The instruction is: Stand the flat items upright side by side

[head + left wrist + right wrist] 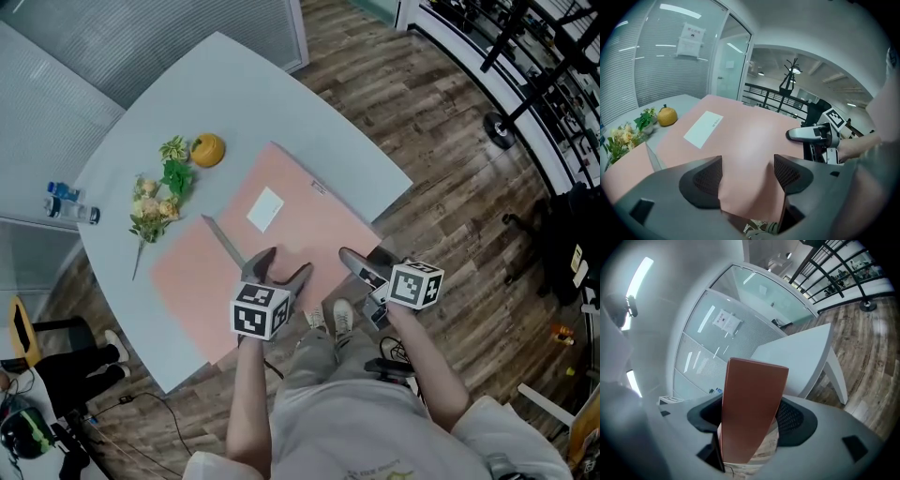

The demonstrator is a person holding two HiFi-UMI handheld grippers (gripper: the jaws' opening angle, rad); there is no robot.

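Only the right gripper [750, 420] grips a brown board [752, 394], base hidden; left gripper [747, 174] fingers gape over the pink mat [740, 131].

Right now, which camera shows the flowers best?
The head view: the flowers lie whole on the table, stem included. The left gripper view catches only blooms at its left edge. The right gripper view misses them.

Tabletop [141, 122]: smooth, matt, pale grey-blue, carrying a matt pink mat [309, 225] and a slip of white paper [265, 208]; floor [441, 141] of grained wood planks with a slight sheen. Left gripper [745, 176] fingers [705, 180]: matt dark plastic, pads in a fine mesh texture. Flat item [754, 390] in the right gripper [752, 414]: smooth, matt red-brown board
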